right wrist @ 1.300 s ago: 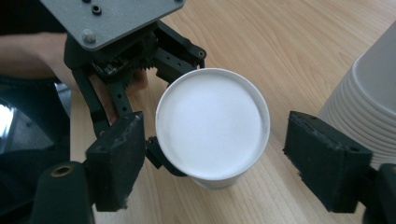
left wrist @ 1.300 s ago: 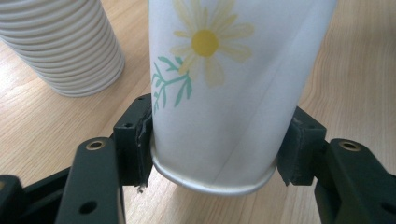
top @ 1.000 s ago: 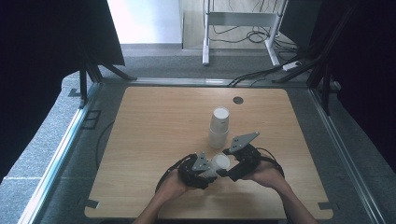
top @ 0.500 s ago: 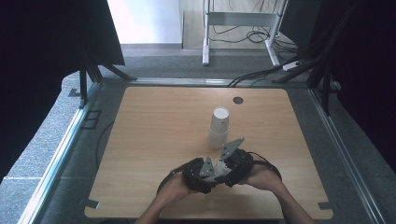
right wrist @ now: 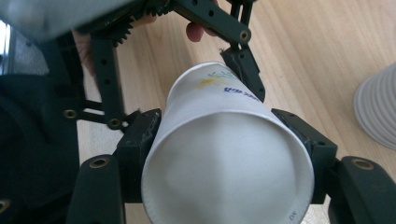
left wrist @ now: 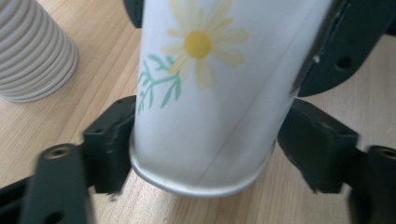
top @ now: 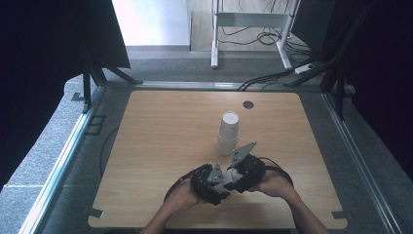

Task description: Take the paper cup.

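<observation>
Cup (left wrist: 205, 93) in question is a white paper one with a yellow daisy and green leaves printed on its wall, and you hold it between both grippers near the front edge of the table (top: 146, 146). Your left gripper (left wrist: 205, 154) pinches it close to the bottom rim, one black jaw touching each side of the wall. Your right gripper (right wrist: 229, 154) pinches it near the open mouth, and in the right gripper view you look straight into the white inside of the cup. In the high view the two grippers meet tip to tip, the left gripper (top: 214, 181) and the right gripper (top: 243, 171) with the cup lying on its side between them. Stack of paper cups (top: 228, 133) stands upside down on the wood just beyond your hands, apart from them.
</observation>
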A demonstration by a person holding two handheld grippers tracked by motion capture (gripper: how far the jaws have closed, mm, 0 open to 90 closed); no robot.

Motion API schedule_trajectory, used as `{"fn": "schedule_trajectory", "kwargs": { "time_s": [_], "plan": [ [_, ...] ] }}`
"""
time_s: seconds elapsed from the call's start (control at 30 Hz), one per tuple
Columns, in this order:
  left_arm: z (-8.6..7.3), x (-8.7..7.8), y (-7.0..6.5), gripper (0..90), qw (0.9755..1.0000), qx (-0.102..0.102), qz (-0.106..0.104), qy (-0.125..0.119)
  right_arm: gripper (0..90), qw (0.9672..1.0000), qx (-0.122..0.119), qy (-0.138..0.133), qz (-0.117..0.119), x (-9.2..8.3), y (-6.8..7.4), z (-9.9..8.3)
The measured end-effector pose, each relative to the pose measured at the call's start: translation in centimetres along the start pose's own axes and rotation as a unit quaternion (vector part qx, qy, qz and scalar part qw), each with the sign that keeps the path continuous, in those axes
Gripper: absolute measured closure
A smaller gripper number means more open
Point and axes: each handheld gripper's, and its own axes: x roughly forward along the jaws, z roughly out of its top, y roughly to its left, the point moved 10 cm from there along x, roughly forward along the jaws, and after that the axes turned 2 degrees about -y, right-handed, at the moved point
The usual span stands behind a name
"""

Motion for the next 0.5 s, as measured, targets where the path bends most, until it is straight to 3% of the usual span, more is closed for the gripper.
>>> {"fn": "schedule_trajectory", "kwargs": {
  "time_s": [0.1,0.2,0.37,0.5],
  "plan": [
    [0.3,-0.5,0.4,13.3,0.9995,-0.017,-0.007,-0.024,37.0,0.9996,0.016,-0.021,0.007,-0.4,-0.3,0.2],
    [0.9,-1.1,0.6,11.0,0.9975,-0.039,-0.019,-0.056,37.1,0.9986,0.027,-0.044,0.009,-0.9,-0.8,0.3],
    [1.3,-2.1,1.0,10.7,0.9949,-0.048,-0.028,-0.084,37.1,0.9955,0.037,-0.085,0.020,-1.7,-1.2,0.7],
    [1.7,-2.8,1.2,10.8,0.9926,-0.054,-0.035,-0.103,37.1,0.9923,0.032,-0.115,0.033,-2.2,-1.3,0.9]
  ]
}}
